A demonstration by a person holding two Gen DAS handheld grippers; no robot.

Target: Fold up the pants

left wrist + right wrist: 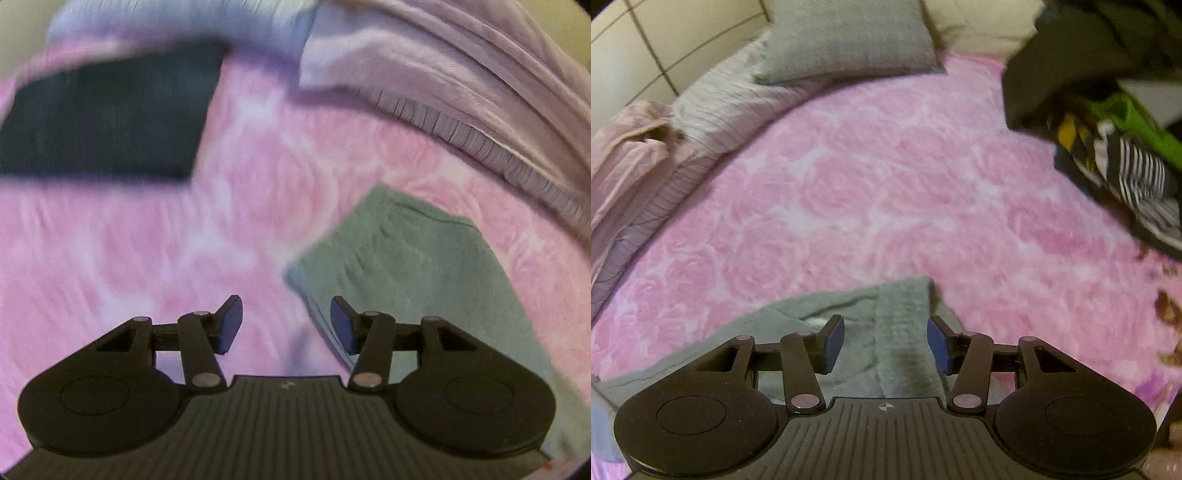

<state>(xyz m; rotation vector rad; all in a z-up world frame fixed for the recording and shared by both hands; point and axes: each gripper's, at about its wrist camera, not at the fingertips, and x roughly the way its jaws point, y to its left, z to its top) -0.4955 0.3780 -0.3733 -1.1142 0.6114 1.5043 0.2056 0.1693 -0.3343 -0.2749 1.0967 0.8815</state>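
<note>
Grey-green soft-knit pants point(417, 266) lie folded compact on pink rose-patterned bed blanket point(871, 177), lower centre of frame; left tongs point(286, 321) and right tongs point(885, 341) both apart, empty; folding looks near finished.

Grey-green pants point(901, 314) on pink rose-patterned blanket point(868, 184); dark, perhaps black, cloth point(107, 118).

I can read no text, label, brand or number anywhere; only a small crosshair mark point(885, 407) sits on the right gripper's ribbed body.
</note>
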